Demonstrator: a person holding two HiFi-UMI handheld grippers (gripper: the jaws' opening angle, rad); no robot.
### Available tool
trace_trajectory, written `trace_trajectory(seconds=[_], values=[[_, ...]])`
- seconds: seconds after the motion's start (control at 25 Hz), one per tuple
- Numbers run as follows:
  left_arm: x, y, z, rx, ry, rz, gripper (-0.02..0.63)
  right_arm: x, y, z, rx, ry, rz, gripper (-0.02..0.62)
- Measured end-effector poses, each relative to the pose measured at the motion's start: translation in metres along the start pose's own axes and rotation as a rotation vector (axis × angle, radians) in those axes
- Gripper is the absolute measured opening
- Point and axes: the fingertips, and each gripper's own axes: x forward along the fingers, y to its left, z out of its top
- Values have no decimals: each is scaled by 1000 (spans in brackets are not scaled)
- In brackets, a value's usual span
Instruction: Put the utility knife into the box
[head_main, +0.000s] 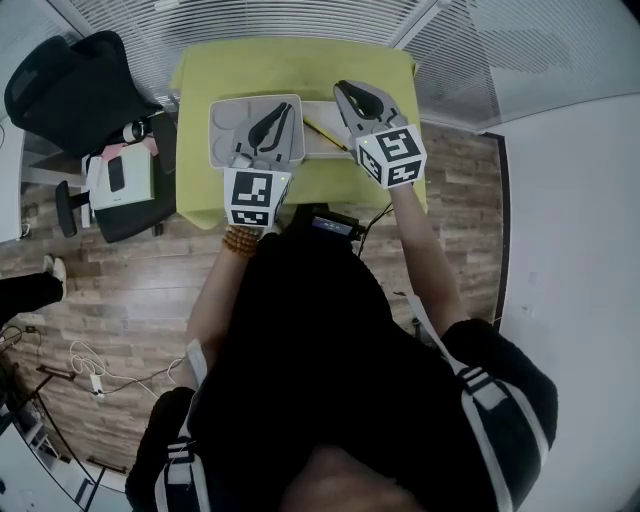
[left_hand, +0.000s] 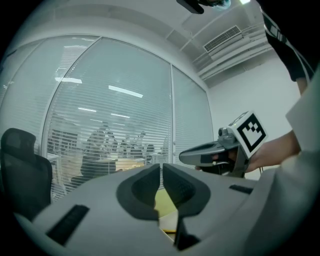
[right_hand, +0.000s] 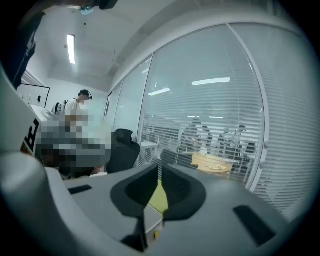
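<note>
No readable text or labels anywhere

**Surface materials at the table (head_main: 300, 65) and on the two hand-held grippers.**
The table carries a matt yellow-green cover; whether it is cloth or a mat cannot be told. The box (head_main: 225, 120) is smooth pale grey plastic. The left gripper (head_main: 283, 108) and the right gripper (head_main: 345, 90) have matt grey plastic shells, and their fingers (left_hand: 137, 192) are faced with dull black, finely textured pads. The marker cubes (head_main: 392, 152) bear flat black-and-white print. The floor (head_main: 130, 290) is wood-grain planking, the chair (head_main: 70, 85) matt black, and the bracelet (head_main: 240, 240) glossy brown beads.
</note>
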Motion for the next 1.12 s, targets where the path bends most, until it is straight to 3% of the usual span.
trace_trajectory(seconds=[0.28, 0.48, 0.88, 1.12], values=[[-5, -6, 5, 18, -23, -3, 26, -29, 13, 34, -17, -156, -32, 23], [-6, -14, 8, 31, -40, -5, 26, -52, 10, 44, -35, -215, -135, 25], [-9, -18, 12, 52, -70, -3, 26, -75, 6, 46, -63, -250, -306, 25], [-11, -13, 10, 54, -69, 13, 26, -79, 14, 41, -65, -242, -346, 25]])
